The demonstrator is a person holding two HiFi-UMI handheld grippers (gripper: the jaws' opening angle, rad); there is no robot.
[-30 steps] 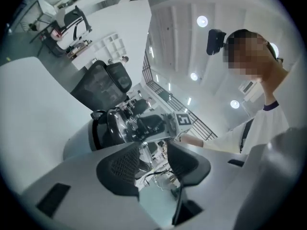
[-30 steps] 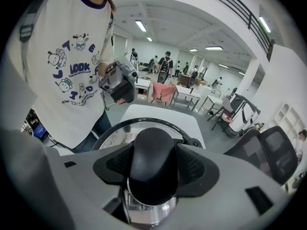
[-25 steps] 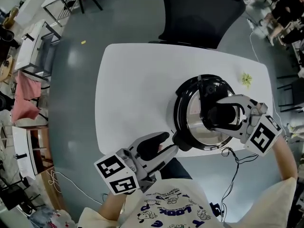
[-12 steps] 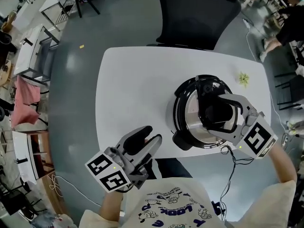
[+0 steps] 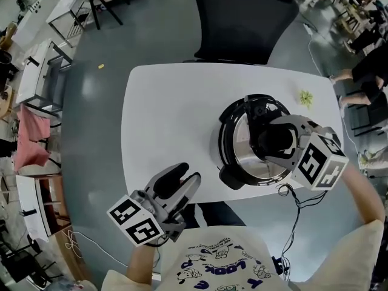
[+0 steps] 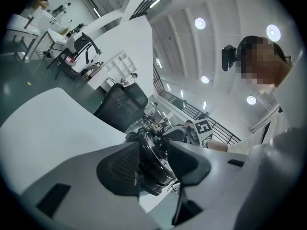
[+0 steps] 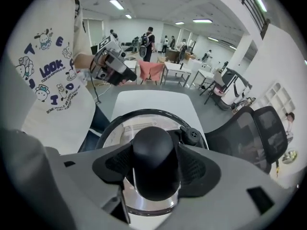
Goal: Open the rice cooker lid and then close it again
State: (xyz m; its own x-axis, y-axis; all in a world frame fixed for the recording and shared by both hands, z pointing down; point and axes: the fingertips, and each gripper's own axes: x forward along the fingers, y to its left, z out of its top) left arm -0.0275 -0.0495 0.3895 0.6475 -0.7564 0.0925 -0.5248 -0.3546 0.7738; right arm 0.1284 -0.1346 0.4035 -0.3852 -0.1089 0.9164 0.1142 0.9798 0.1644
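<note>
The rice cooker stands on the right half of the white table, its steel lid lying flat inside the black rim. My right gripper points steeply down over it. Its jaws are closing, with the black lid knob between them and both pads touching the knob's sides. The lid shows around the knob in the right gripper view. My left gripper hovers at the table's front edge, left of the cooker, open with nothing between its jaws. The cooker shows beyond its jaws in the left gripper view.
A black office chair stands at the table's far side. A small green scrap lies near the far right corner. A black cord hangs off the front edge by the cooker. Desks and racks line the floor at left.
My left gripper has drawn back left, away from the cooker's front, along the table's front edge. My right gripper has stayed over the knob and rolled a little.
</note>
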